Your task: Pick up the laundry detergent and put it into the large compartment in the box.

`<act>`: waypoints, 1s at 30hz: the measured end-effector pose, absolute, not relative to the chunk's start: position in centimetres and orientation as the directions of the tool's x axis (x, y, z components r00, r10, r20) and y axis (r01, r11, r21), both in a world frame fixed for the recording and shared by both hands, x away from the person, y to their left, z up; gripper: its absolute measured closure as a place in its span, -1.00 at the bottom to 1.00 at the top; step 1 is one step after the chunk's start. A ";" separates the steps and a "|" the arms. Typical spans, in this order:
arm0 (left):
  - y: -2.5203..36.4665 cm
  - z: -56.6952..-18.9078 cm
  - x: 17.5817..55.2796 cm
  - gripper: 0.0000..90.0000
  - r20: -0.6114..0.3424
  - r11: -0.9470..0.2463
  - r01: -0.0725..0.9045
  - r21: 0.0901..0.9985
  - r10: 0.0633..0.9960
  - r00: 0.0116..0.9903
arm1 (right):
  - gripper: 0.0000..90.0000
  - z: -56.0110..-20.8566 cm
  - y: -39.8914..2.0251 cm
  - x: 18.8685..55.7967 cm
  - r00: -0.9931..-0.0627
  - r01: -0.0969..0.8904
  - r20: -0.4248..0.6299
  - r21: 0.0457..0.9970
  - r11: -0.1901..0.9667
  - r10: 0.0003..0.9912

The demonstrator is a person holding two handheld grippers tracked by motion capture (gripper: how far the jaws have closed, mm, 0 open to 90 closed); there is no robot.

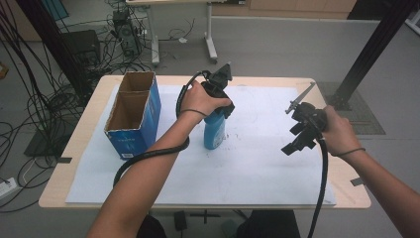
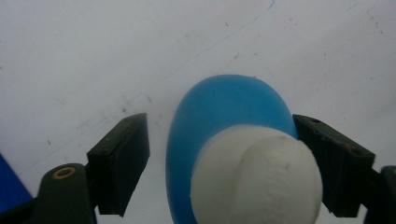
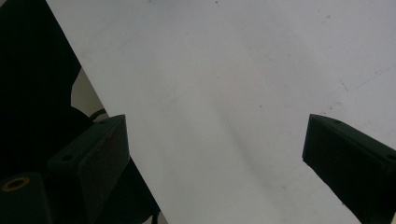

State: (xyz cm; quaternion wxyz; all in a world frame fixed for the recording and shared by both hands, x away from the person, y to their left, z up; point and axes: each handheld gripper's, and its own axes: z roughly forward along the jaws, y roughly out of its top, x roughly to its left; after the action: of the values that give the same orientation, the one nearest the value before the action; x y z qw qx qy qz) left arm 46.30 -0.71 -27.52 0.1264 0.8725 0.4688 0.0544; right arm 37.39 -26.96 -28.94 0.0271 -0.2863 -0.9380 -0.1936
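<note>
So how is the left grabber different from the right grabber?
The left gripper sits over the blue bottle, its jaws either side of the white cap; the right gripper has nothing between its jaws. The left is near the blue box; the right is over bare white paper. Both are black and held open.

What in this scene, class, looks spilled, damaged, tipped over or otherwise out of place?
Nothing stands out. The blue bottle stands upright on the white sheet, with the left claw open around its white cap. The blue cardboard box stands upright and open-topped. The sheet shows only faint scuff marks. The right claw is open above the sheet.
</note>
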 end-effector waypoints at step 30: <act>-0.9 -27.3 46.2 -0.17 -0.041 -0.520 0.812 0.265 0.835 0.548 | -0.83 -28.8 -27.0 37.3 -0.835 0.546 0.154 0.350 0.761 0.528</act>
State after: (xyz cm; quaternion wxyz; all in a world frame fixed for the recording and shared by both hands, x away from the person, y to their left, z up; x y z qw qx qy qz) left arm 46.23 -0.88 -27.31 0.1272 0.8706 0.4730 0.0457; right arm 37.29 -27.05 -28.79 0.0229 -0.2861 -0.9382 -0.1935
